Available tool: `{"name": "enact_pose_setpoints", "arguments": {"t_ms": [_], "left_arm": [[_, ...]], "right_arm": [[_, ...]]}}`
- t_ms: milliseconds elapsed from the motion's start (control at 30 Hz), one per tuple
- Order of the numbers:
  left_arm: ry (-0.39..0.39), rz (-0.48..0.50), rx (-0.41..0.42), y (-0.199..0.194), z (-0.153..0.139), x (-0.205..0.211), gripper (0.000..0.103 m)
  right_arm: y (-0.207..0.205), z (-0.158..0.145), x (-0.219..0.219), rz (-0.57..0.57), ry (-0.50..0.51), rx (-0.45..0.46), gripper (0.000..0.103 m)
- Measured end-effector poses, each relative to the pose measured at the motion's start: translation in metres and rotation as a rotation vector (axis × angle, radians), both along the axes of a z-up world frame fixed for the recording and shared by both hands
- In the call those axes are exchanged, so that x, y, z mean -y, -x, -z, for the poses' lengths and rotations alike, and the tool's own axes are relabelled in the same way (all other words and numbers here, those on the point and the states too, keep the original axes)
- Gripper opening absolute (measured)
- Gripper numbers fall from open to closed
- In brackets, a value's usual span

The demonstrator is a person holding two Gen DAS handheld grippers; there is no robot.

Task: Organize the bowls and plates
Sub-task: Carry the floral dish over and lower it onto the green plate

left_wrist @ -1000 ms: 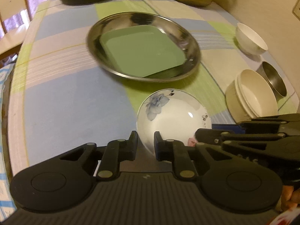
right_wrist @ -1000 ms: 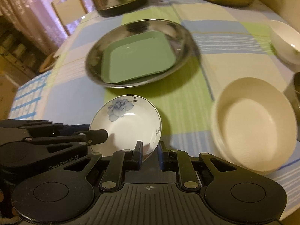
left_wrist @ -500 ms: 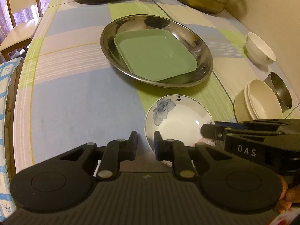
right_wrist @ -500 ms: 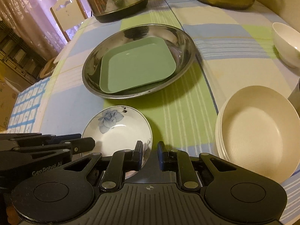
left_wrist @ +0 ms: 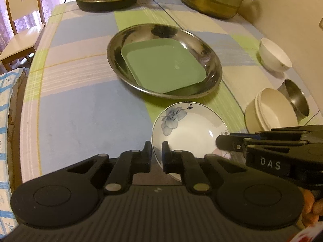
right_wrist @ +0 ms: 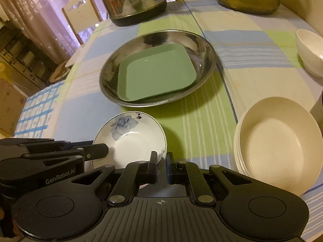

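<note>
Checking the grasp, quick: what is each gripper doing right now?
Left gripper: closed on the flowered dish rim.
Right gripper: closed on the same dish's rim.

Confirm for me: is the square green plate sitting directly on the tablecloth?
No, the square green plate lies inside the large round stainless steel dish, which itself rests on the checked tablecloth.

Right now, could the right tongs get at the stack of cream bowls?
Probably not yet: the right tongs have just closed on the rim of the flowered dish. Otherwise nothing stands between them and the cream bowls close beside.
</note>
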State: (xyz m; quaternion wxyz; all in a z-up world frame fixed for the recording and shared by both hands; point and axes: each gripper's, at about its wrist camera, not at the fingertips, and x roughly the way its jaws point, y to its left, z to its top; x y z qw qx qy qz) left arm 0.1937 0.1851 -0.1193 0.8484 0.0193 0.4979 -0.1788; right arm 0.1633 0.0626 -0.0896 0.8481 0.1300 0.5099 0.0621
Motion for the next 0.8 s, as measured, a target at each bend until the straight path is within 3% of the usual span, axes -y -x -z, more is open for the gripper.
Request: {"name": "enact_pose_setpoints", "arguments": {"t_ms": [433,800], "left_arm": [[0.025,-0.017,0.076,-0.014,-0.03,0.002,0.009],[0.033,-0.025,0.103,-0.056,-0.03,0.013,0.009]], "right_arm": [[-0.018,-0.026,0.007,-0.001,-0.024,0.044,0.008],[-0.059,-0.031,0.016,0.03,-0.005,0.082,0.008]]}}
